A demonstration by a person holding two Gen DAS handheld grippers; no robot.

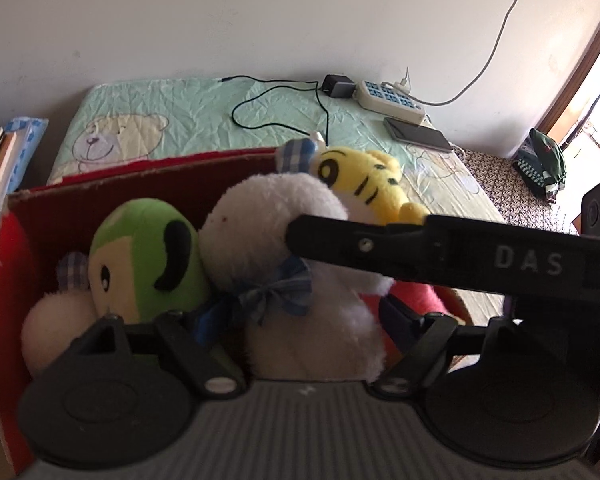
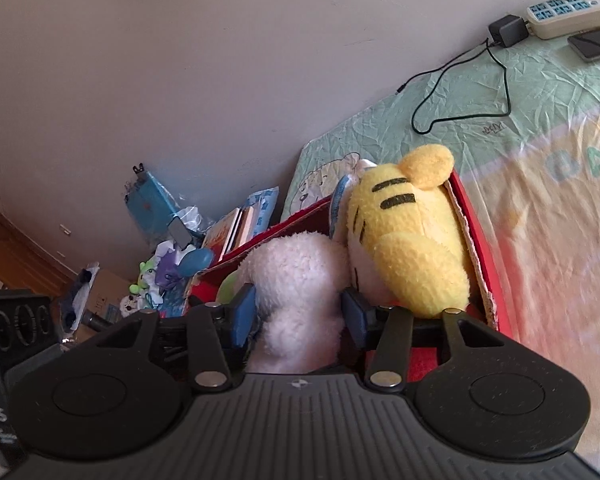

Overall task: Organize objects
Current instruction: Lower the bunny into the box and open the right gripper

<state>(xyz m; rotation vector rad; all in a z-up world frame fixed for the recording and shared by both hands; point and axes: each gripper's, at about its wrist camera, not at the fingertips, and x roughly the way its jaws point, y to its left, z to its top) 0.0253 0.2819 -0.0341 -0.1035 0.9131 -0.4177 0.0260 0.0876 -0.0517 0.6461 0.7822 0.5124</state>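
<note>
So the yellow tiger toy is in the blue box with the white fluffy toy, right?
Almost. The box is red, not blue, as the right wrist view shows. The yellow tiger toy does sit in it, right beside the white fluffy toy.

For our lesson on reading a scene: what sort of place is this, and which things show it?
Probably a bedroom at home: a mattress under a teddy-bear sheet against the wall, a red box of plush toys on it, and a power strip with a phone beside it.
</note>
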